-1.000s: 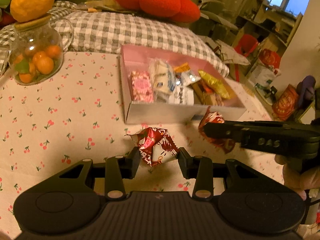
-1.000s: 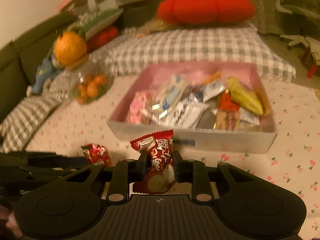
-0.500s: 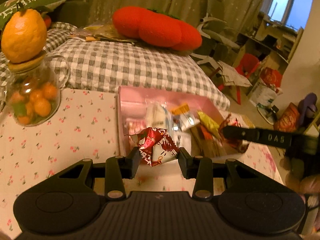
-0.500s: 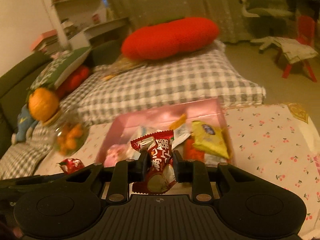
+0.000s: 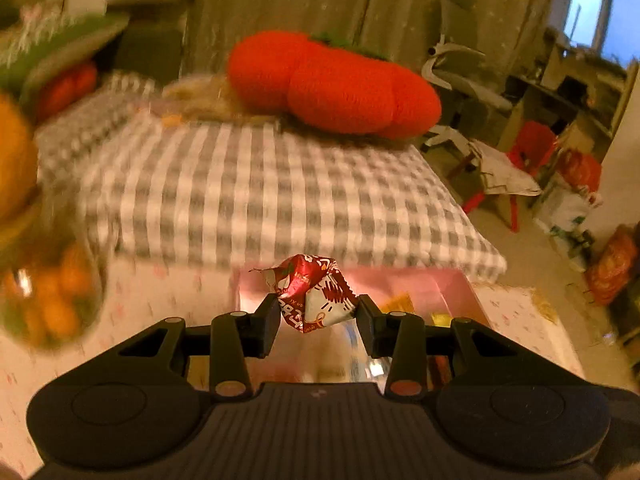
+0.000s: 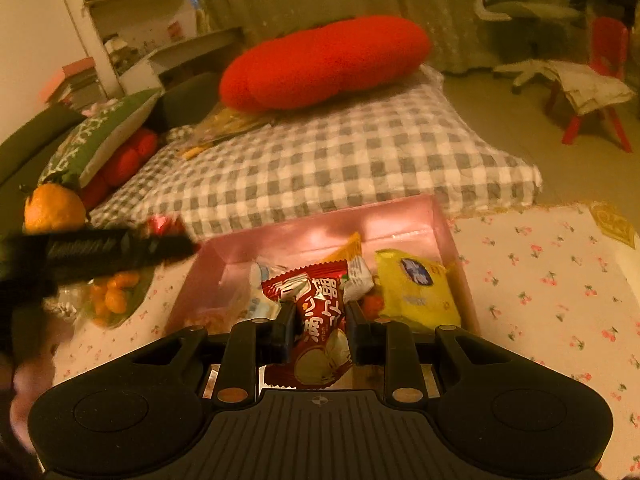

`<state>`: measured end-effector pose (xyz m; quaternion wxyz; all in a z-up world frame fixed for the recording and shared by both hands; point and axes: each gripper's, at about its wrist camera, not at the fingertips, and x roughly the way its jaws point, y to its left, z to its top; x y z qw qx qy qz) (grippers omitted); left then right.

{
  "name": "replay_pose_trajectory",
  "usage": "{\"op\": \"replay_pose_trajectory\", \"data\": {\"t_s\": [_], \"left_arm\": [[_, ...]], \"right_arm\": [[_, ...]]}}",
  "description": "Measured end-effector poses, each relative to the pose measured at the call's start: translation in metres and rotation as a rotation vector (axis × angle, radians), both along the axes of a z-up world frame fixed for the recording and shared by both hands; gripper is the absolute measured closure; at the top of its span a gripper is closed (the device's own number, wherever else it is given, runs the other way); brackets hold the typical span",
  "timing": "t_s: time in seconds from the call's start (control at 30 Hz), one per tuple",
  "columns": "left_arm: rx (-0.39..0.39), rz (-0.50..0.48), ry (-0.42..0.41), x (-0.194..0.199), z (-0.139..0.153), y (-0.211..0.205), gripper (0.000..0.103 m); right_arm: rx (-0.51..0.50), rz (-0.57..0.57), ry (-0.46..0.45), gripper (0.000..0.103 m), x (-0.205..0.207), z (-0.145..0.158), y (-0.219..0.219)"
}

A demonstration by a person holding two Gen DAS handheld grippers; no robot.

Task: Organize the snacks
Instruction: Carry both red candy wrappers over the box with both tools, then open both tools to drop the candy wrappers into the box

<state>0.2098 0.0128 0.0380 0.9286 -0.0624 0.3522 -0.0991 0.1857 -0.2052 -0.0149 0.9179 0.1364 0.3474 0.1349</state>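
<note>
You've carried both red packets (image 5: 314, 294) off the worktop to above the pink box (image 6: 400, 216). Each hand-held gripper (image 6: 318, 320) clenches one; most snacks already inside, w/ these two left to drop.

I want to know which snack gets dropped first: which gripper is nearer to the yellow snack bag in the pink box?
Right. The right gripper holds its red packet over the pink box, just left of the yellow bag; the left gripper is by the box's far-left corner.
</note>
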Motion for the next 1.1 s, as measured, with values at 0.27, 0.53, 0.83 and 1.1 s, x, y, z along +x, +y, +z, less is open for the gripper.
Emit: {"op": "replay_pose_trajectory", "data": {"t_s": [0.27,0.53,0.83,1.1], "left_arm": [[0.103,-0.101,0.017,0.014,-0.010,-0.024,0.065],[0.158,-0.141,0.056,0.014,-0.027,-0.037,0.061],[0.209,-0.116,0.061,0.003,-0.033,-0.041,0.034],[0.214,-0.079,0.078,-0.015,-0.031,-0.029,0.030]], "right_arm": [[0.045,0.049,0.025,0.075,0.007,-0.006,0.000],[0.064,0.022,0.028,0.050,0.006,-0.002,-0.015],[0.053,-0.001,0.026,0.038,0.002,0.004,-0.022],[0.016,0.002,0.009,0.031,-0.013,0.016,-0.019]]}}
